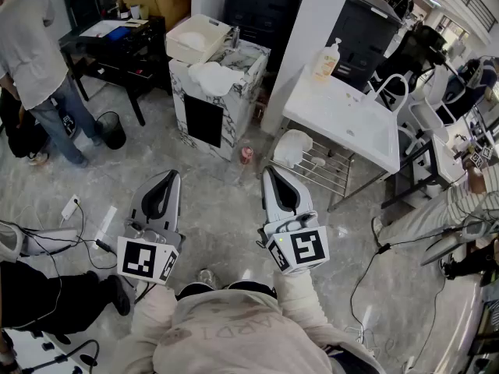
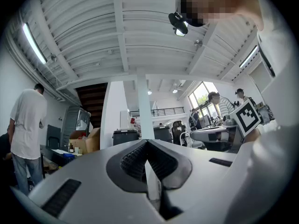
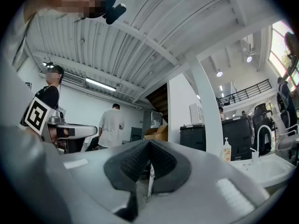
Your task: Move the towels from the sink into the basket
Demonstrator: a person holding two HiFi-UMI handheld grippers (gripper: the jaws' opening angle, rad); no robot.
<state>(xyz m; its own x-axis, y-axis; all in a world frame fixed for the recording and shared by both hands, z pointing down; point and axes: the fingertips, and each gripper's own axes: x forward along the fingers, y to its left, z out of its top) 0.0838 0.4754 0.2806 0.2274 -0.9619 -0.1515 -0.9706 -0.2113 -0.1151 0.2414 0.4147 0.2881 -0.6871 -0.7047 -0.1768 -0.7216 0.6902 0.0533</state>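
Left gripper [image 1: 167, 175] and right gripper [image 1: 273, 172] side by side over the floor [image 1: 222, 209], fingers of both clenched, empty.

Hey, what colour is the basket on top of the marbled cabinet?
The basket is cream-white; the head view shows it best.

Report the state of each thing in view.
Left gripper: jaws shut, empty.
Right gripper: jaws shut, empty.
Soap bottle: upright on the sink.
Towel: crumpled on the rack under the sink.
Second towel: heaped on the box beside the basket.
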